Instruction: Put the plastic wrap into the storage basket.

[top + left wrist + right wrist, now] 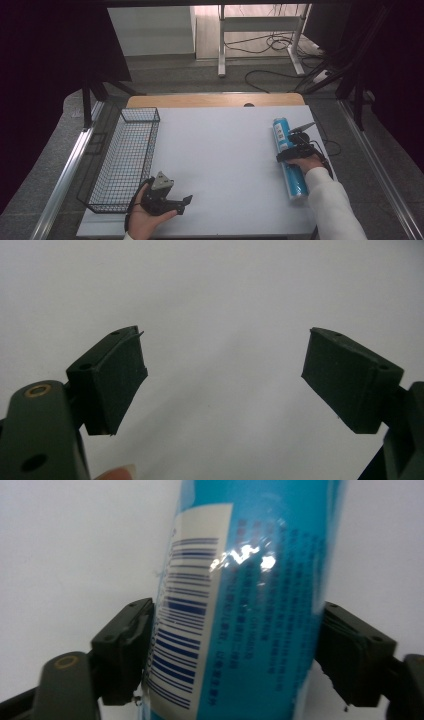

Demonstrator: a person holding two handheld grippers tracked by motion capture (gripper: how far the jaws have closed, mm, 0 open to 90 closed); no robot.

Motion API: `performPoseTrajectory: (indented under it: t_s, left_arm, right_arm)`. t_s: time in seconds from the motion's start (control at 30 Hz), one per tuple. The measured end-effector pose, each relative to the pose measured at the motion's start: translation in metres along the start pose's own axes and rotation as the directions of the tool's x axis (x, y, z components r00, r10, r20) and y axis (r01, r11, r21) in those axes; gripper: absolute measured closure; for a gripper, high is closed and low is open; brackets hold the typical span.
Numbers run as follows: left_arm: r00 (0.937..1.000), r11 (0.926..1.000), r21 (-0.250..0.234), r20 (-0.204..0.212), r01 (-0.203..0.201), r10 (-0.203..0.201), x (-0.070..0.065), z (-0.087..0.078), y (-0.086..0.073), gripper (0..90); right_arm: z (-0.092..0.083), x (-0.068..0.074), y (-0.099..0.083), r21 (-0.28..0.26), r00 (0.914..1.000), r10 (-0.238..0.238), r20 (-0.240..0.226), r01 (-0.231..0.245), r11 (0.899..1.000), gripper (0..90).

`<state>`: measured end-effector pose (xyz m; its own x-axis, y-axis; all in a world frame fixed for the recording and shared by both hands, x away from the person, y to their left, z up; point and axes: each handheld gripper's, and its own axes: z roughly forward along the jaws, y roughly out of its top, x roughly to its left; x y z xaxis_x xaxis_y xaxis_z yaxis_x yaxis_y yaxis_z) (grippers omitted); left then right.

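A long blue tube [295, 181] with a white barcode label lies lengthwise on the white table [220, 160] near its right edge. My right gripper [289, 152] reaches over its middle from the right. In the right gripper view the tube [250, 580] sits between the jaws of this gripper [235, 650], and both black pads press against its sides. My left gripper [184, 205] rests low near the table's front edge, held in a hand and pointing right. In the left gripper view the left gripper [225, 380] is open, with bare white table between the pads.
A black wire basket [140, 109] stands along the left side of the table with nothing in it. A wooden strip runs along the table's far edge. Beyond it are floor cables and a desk frame.
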<state>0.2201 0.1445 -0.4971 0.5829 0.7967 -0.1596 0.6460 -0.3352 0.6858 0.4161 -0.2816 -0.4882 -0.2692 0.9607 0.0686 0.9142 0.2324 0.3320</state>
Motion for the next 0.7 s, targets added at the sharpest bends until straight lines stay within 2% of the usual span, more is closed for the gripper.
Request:
performPoseTrajectory:
  t_s: [0.17,0.2,0.4,0.43,0.47,0.53,0.63,0.7]
  left_arm:
    - [1.0,1.0,0.002,-0.001,0.0,0.0,0.0,0.001,0.0,16.9]
    - [1.0,1.0,0.003,-0.002,0.0,0.0,0.001,0.001,0.0,16.9]
    - [1.0,1.0,0.003,-0.004,0.002,-0.002,0.002,0.0,-0.001,16.9]
    - [1.0,1.0,0.004,-0.005,0.003,-0.003,0.002,0.001,-0.001,16.8]
    - [1.0,1.0,0.004,-0.005,0.003,-0.003,0.002,0.001,-0.001,16.8]
    - [1.0,1.0,0.003,-0.006,0.005,-0.005,0.003,0.0,-0.001,16.9]
    - [1.0,1.0,0.003,-0.008,0.006,-0.006,0.003,0.0,-0.001,16.9]
    - [1.0,1.0,0.004,-0.007,0.005,-0.005,0.003,0.001,-0.001,16.8]
  right_arm:
    - [0.001,0.0,0.003,0.023,0.9998,0.017,-0.003,-0.017,1.0,27.7]
    - [0.0,-0.001,0.003,0.026,0.9993,0.036,-0.011,-0.036,0.999,28.1]
    - [-0.001,-0.006,0.003,0.027,0.9959,0.08,-0.04,-0.079,0.996,29.1]
    - [-0.001,-0.008,0.004,0.031,0.9924,0.108,-0.06,-0.106,0.994,29.5]
    - [-0.001,-0.008,0.004,0.031,0.9924,0.108,-0.06,-0.106,0.994,29.5]
    - [-0.003,-0.012,0.004,0.025,0.9852,0.146,-0.09,-0.144,0.989,31.0]
    - [-0.004,-0.012,0.003,0.023,0.9884,0.122,-0.091,-0.12,0.993,31.5]
    - [-0.005,-0.012,0.001,0.025,0.9876,0.121,-0.1,-0.119,0.993,31.6]
